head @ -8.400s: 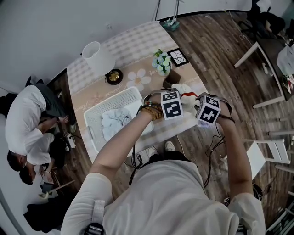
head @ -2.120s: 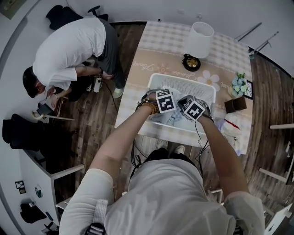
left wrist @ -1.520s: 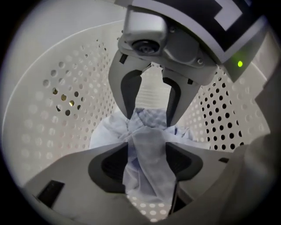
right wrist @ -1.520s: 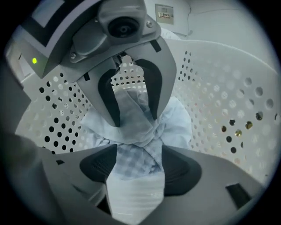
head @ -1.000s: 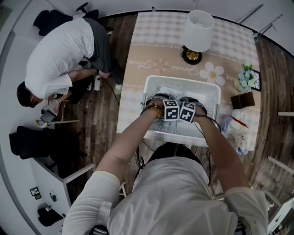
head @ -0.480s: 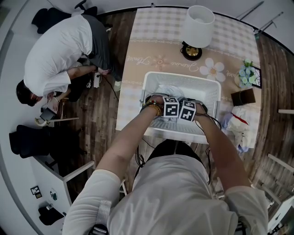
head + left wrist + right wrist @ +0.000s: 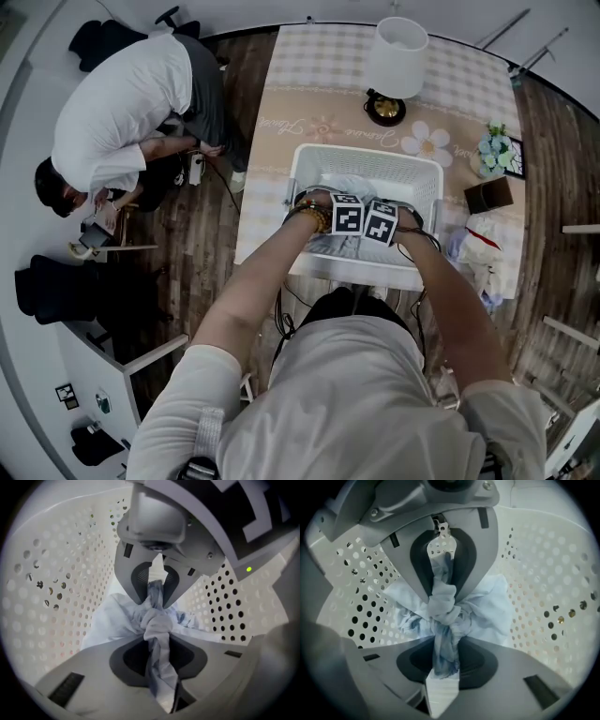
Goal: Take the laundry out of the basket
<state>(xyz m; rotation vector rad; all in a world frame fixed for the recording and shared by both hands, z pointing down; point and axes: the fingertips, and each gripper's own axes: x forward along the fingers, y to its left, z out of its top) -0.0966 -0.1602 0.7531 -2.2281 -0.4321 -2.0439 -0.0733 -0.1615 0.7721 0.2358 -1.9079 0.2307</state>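
A white perforated laundry basket (image 7: 305, 178) stands on the table with a pale blue-and-white garment (image 7: 349, 186) in it. Both grippers reach straight down into the basket, side by side: my left gripper (image 7: 347, 215) and my right gripper (image 7: 381, 223). In the left gripper view the jaws of the left gripper (image 7: 157, 617) have just been closing and pinch a bunched fold of the garment (image 7: 154, 625). In the right gripper view the right gripper (image 7: 443, 618) has also just been closing and clamps a knotted fold of the same garment (image 7: 487, 604). The cloth hangs taut from both.
A white lamp (image 7: 396, 56) and a flower vase (image 7: 492, 150) stand on the table (image 7: 309, 103) behind the basket. A dark box (image 7: 488, 195) and a pile of pale clothes (image 7: 483, 251) lie to its right. A person (image 7: 122, 103) crouches at the left.
Both grippers came from the clothes pile into the basket. Over the last second they shifted slightly within the basket, still side by side.
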